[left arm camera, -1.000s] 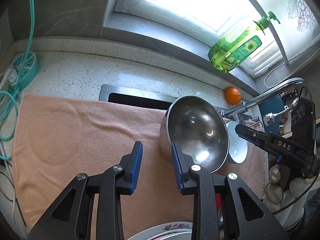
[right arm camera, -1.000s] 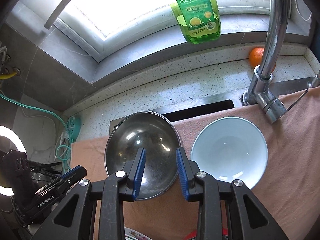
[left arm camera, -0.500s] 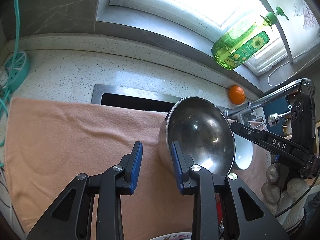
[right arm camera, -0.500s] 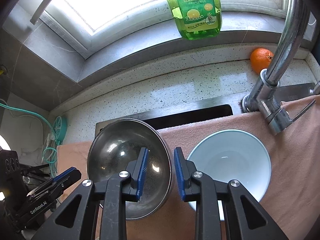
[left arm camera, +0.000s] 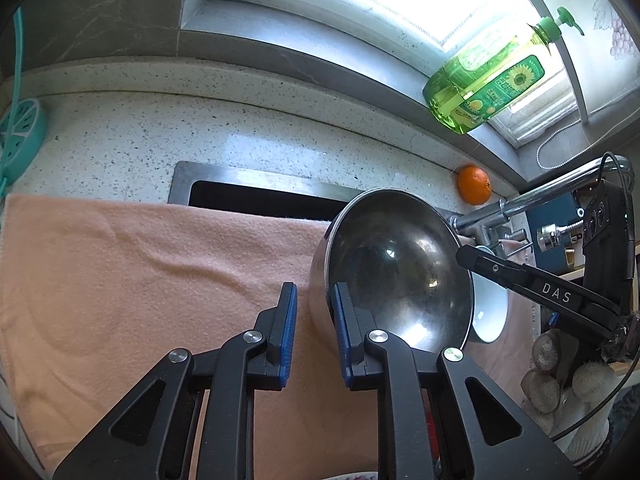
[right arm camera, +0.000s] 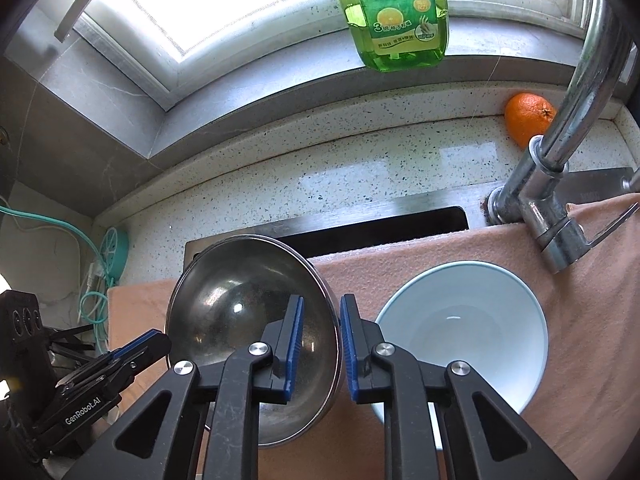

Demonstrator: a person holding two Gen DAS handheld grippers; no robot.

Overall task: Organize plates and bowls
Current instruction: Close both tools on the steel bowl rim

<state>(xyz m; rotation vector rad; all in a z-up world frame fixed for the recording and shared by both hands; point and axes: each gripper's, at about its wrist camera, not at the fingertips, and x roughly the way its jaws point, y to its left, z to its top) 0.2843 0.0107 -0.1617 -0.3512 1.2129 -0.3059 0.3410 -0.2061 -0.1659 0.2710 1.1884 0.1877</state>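
Progress looks early, judging from layout: the round stainless-steel bowl (right arm camera: 248,312) and the pale blue-white ceramic bowl (right arm camera: 468,332) sit side by side, unstacked, on the peach terry towel (left arm camera: 140,272) spread over the sink. In the right wrist view steel is lower centre-left and ceramic lower centre-right, rims near or touching; can't tell which. Both grippers straddle the steel bowl's rim on opposite sides. Left gripper (left arm camera: 314,332): jaws closing, rim between them, the inner pad against the bowl's inside wall, the outer pad apart from the metal, so not clamped. Right gripper (right arm camera: 320,344): jaws closing, rim in the gap, the pad over the bowl's inside close to the wall, the outer pad with a sliver of gap; no firm pinch visible. My read: the step in hand is a two-handed grip on the steel bowl; lifting, nesting and sorting any plates are all left to do. A patterned plate edge (left arm camera: 352,476) peeks in at the bottom of the left view, too cropped to count. Count: bowls two, plates at least one, grippers two, towel one, chrome tap (right arm camera: 560,168) one, orange fruit (right arm camera: 524,118) one, green dish-soap bottle (right arm camera: 396,12) one on the window ledge, top centre.
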